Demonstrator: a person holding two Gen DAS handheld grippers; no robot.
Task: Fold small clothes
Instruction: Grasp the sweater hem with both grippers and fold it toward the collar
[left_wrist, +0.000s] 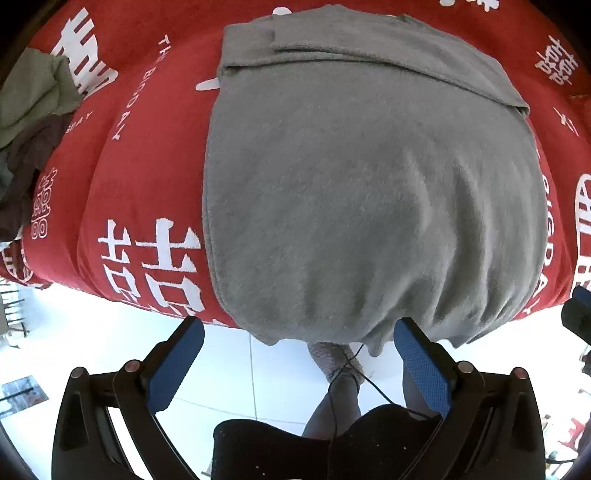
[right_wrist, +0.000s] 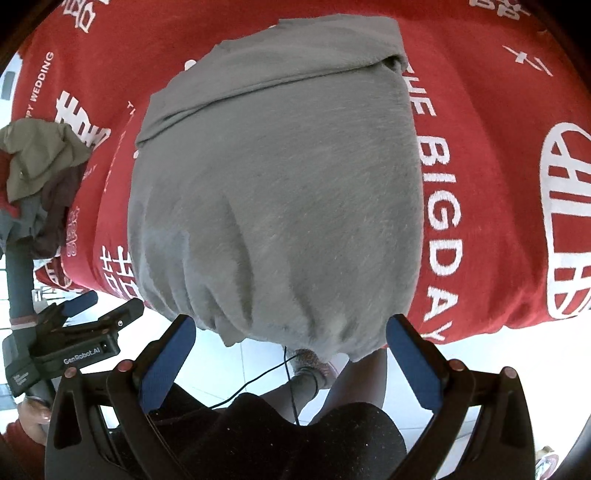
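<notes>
A grey garment (left_wrist: 369, 192) lies on the red table cloth, its far part folded over and its near edge hanging over the table's front edge. It also shows in the right wrist view (right_wrist: 280, 199). My left gripper (left_wrist: 299, 332) is open and empty, its blue pads (left_wrist: 177, 365) spread just before the garment's hanging edge. My right gripper (right_wrist: 291, 332) is open and empty too, with blue pads (right_wrist: 413, 365) either side of the same edge. The left gripper (right_wrist: 85, 306) shows at the left of the right wrist view.
The red cloth with white lettering (left_wrist: 147, 155) covers the table (right_wrist: 480, 147). A pile of olive, dark and grey clothes (left_wrist: 33, 122) sits at the far left (right_wrist: 40, 166). Below the table edge are white floor tiles (left_wrist: 240, 369), the person's legs and a black cable.
</notes>
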